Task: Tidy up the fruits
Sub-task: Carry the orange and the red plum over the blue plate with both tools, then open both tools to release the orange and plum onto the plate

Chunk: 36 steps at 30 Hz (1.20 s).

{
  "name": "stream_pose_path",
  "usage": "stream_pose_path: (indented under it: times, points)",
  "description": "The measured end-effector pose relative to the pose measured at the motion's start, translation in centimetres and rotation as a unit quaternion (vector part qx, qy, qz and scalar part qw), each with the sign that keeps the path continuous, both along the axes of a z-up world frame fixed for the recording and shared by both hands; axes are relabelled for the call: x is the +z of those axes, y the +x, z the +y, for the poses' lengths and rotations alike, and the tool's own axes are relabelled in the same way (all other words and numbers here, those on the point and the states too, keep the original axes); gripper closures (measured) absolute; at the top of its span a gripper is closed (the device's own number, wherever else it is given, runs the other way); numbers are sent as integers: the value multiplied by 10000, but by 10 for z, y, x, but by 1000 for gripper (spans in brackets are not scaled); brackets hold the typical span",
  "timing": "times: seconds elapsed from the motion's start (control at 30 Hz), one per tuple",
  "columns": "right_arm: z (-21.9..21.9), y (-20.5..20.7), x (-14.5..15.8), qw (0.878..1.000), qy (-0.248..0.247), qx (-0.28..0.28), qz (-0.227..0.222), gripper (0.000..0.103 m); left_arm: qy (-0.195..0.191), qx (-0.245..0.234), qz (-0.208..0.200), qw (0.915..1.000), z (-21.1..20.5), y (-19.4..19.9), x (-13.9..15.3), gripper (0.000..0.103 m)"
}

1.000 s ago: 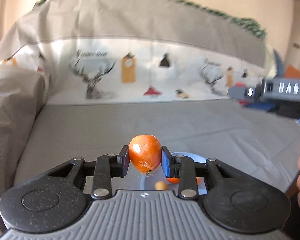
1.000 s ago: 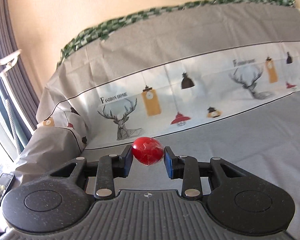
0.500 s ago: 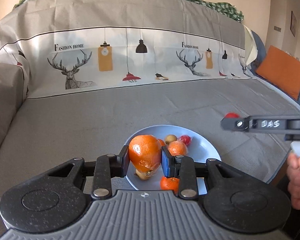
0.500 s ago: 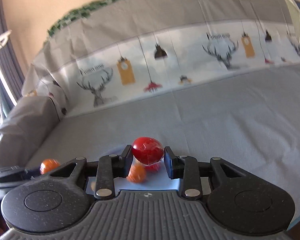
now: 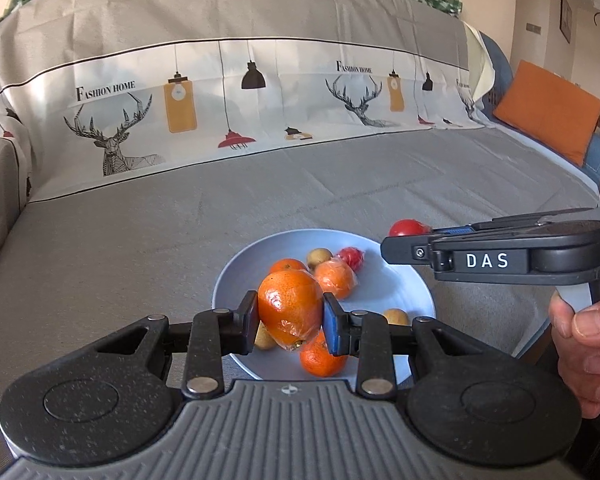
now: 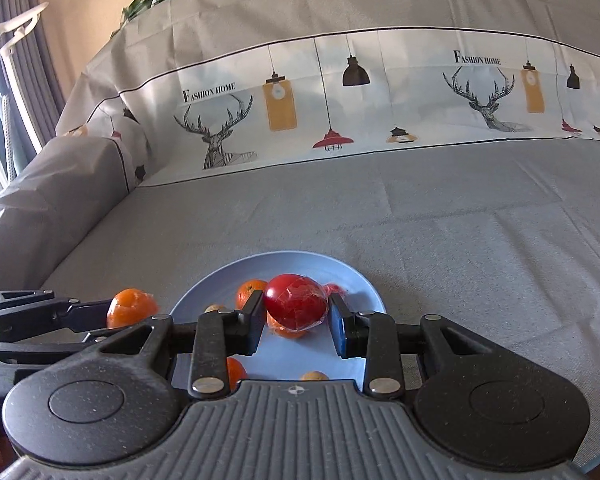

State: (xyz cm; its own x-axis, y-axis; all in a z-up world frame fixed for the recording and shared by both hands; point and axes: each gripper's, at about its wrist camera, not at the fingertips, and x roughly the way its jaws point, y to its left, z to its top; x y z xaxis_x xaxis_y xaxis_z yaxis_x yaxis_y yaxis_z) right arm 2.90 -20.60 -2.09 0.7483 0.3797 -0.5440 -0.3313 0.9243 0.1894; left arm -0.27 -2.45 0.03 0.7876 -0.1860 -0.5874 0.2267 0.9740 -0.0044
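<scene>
Plate (image 5: 380,280) of fruit beneath both loaded jaws

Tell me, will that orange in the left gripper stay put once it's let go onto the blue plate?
Probably not at once. The orange is round, so it may roll until it meets the other fruit on the plate. Its shiny clear wrap looks slick, so it could slide too. The left gripper dents it little, so it seems firm rather than fragile.
</scene>
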Motion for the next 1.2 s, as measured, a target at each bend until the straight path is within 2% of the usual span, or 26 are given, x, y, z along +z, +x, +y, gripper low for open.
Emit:
stream_pose_path:
  times: [0.97, 1.03, 1.07, 1.1, 1.13, 1.17, 1.2]
  points:
    - [12, 3, -8, 9995, -262, 174, 44, 68, 17, -38, 87, 10000, -4, 8, -9, 67]
    - [12, 4, -8, 9994, -282, 182, 45, 67, -2, -26, 102, 9999, -4, 8, -9, 59]
    - [12, 3, -8, 9994, -302, 169, 36, 66, -17, -15, 121, 9999, -4, 9, -9, 43]
    - [12, 4, -8, 9993, -324, 153, 57, 62, -11, 9, 95, 10000, -3, 8, -9, 35]
    - [12, 4, -9, 9993, -347, 130, 102, 45, 32, 31, 68, 10000, -4, 8, -8, 35]
    - [12, 4, -10, 9993, -349, 67, 133, 32, 30, 36, 63, 10000, -3, 8, -8, 35]
    - [10, 5, -10, 9992, -360, -19, 164, 28, 3, 38, 65, 10000, -3, 7, -7, 35]
